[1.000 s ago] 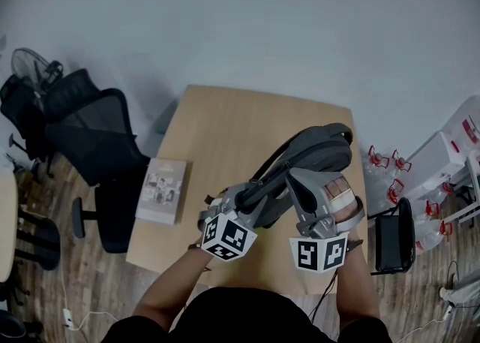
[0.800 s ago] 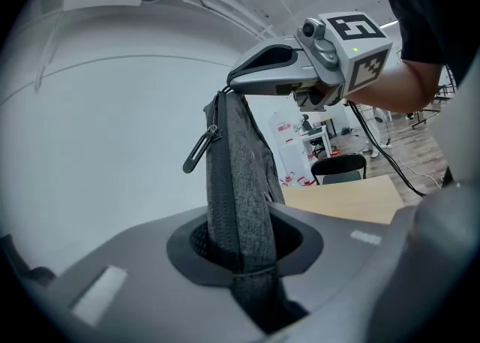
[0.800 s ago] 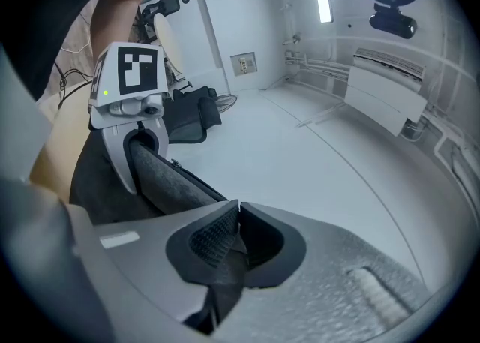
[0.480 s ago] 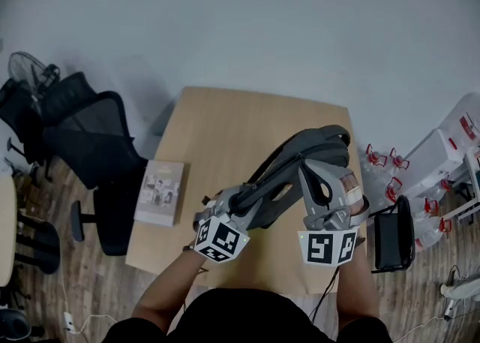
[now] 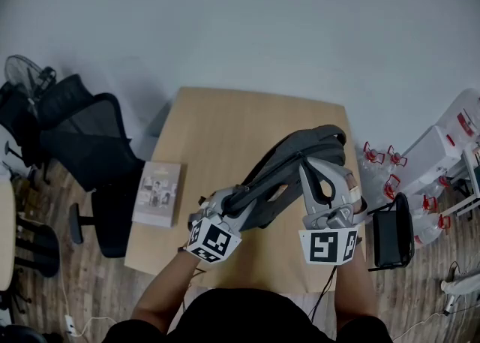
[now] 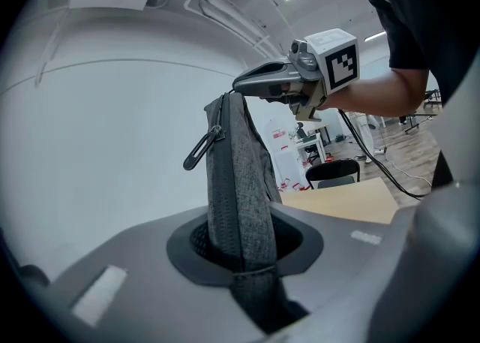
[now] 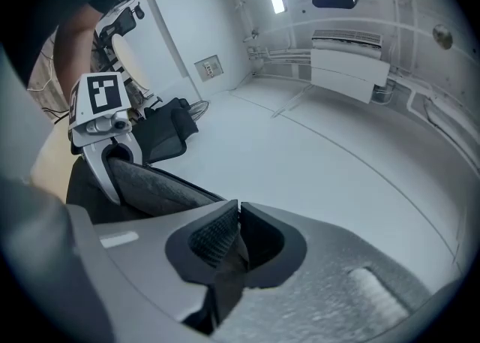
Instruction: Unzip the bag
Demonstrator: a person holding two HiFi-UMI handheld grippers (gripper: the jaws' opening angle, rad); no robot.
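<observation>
Bag-opening step, seen from the head and both gripper views. The grey bag (image 5: 304, 155) is held up off the wooden table (image 5: 217, 131), hanging between the two grippers and not resting on the surface. The left gripper (image 6: 241, 251) is closed part-way on a thick fold of the bag's grey fabric, which fills the gap between its pads; the zipper (image 6: 215, 191) runs up the edge of this fold. The right gripper (image 7: 238, 229) is drawn almost fully together on a thin dark strip at the bag's top edge. Whether this strip is a pull tab or only a fabric edge cannot be told. One zipper pull (image 6: 201, 150) is seen dangling free just below the right gripper's tip, gripped by neither jaw. The step in hand is judged to be the securing of a pull before the slider is drawn. For a clean run, the left grip is best held firm so that the zipper track is stretched straight. The pull should be pinched squarely near its root, and the slider should be drawn along the line of the teeth, not across it. If the fabric is left slack, bunching ahead of the slider and jamming are to be expected.
</observation>
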